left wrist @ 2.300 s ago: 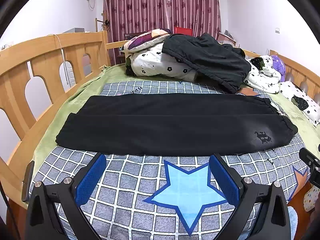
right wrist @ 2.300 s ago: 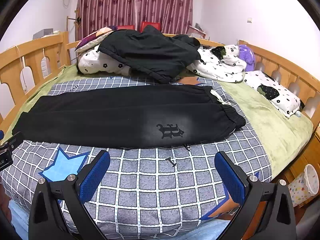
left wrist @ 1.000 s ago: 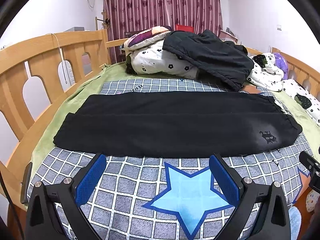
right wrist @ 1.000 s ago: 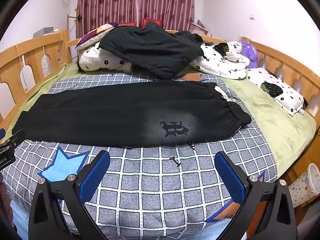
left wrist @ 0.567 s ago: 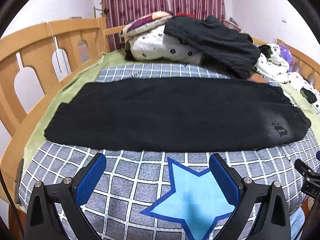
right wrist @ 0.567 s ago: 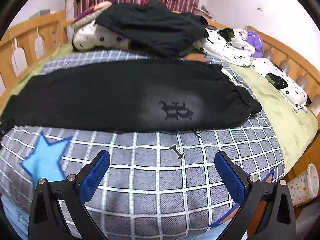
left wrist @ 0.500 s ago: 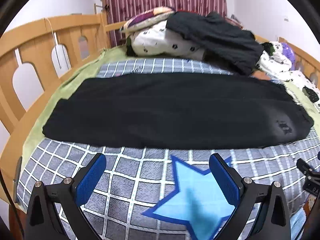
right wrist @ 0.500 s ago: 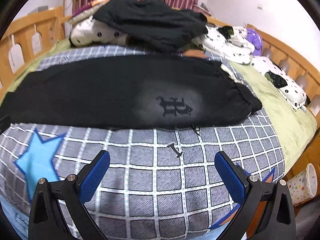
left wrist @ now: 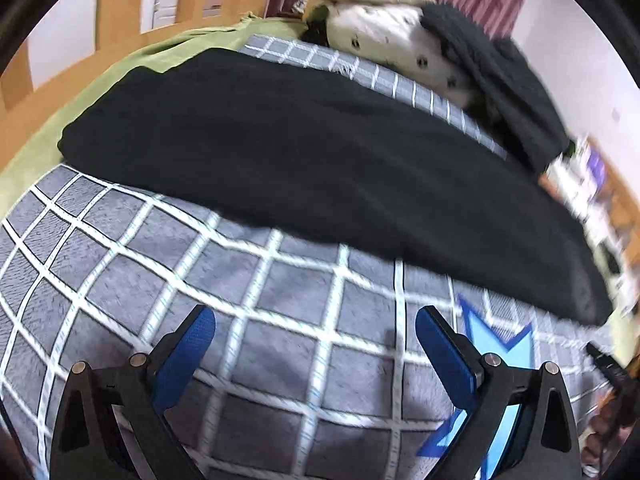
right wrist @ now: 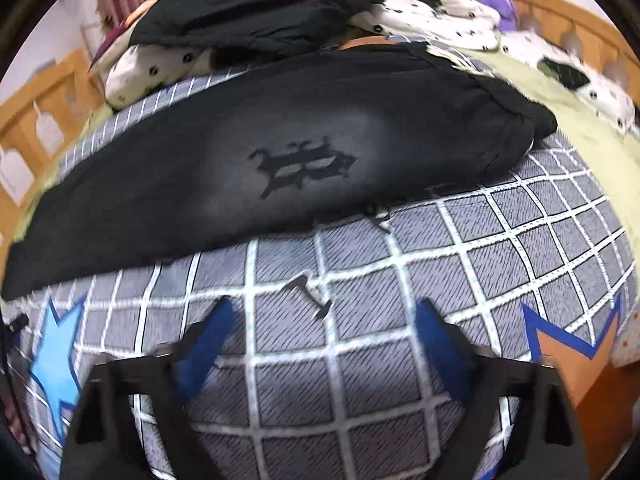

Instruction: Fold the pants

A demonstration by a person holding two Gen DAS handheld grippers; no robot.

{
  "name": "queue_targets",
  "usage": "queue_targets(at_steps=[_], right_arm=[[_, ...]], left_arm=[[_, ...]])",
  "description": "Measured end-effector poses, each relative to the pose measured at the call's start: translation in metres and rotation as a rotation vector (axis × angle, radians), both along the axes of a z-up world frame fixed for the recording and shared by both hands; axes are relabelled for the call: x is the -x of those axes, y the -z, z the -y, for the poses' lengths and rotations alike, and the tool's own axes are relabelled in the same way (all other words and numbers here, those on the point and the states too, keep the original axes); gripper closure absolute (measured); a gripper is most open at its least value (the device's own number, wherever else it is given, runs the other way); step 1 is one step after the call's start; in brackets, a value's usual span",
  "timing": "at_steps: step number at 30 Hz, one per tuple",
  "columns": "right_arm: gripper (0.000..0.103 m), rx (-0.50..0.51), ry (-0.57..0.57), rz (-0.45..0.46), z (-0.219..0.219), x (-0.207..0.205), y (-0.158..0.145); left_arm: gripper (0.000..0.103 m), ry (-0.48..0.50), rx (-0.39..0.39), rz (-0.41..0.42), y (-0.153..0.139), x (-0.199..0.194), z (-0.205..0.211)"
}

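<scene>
Black pants (left wrist: 320, 160) lie flat, folded lengthwise, across a grey checked blanket (left wrist: 280, 300). Their leg ends are at the left in the left wrist view. The waistband (right wrist: 516, 128) and a dark logo (right wrist: 300, 164) show in the right wrist view. My left gripper (left wrist: 316, 340) is open and empty, low over the blanket just short of the pants' near edge. My right gripper (right wrist: 324, 332) is open and empty, low over the blanket near the logo end. A drawstring tip (right wrist: 308, 292) lies between its fingers.
A pile of bedding and dark clothes (right wrist: 256, 12) lies behind the pants. A wooden bed rail (left wrist: 132, 4) runs along the left, another rail (right wrist: 560, 4) at the far right. A green sheet (right wrist: 580, 120) lies beyond the waistband.
Both grippers have dropped down and moved in toward the pants' near edge, and both views have tilted. The pants have not moved. Both grippers stay open.
</scene>
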State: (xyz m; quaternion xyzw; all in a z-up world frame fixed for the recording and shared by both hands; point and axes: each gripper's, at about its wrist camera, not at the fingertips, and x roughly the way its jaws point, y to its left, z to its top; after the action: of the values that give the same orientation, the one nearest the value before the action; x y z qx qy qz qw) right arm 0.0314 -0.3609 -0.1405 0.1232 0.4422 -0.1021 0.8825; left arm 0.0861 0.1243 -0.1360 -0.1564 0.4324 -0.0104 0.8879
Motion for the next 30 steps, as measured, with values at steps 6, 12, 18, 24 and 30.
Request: queue_targets(at_steps=[6,12,18,24,30], right_arm=[[0.032,-0.197,0.021,0.078,0.036,-0.016,-0.002],[0.032,-0.265,0.072,0.133,0.055,-0.042,0.004],[0.085,-0.273,0.116,0.148,0.075,-0.075,0.005],[0.087,-0.159,0.016,0.268,0.063,-0.081,-0.051],[0.087,-0.115,-0.047,0.316,0.064,-0.123,-0.093]], left_arm=[[0.004,-0.033,0.134,0.004,0.006,-0.024,-0.026],[0.022,-0.101,0.208,0.014,0.013,-0.06,-0.045],[0.093,-0.144,0.185,-0.049,0.009,-0.085,-0.067],[0.093,-0.054,0.029,0.096,-0.049,-0.081,-0.053],[0.093,-0.048,-0.041,0.174,-0.091,-0.129,-0.043]])
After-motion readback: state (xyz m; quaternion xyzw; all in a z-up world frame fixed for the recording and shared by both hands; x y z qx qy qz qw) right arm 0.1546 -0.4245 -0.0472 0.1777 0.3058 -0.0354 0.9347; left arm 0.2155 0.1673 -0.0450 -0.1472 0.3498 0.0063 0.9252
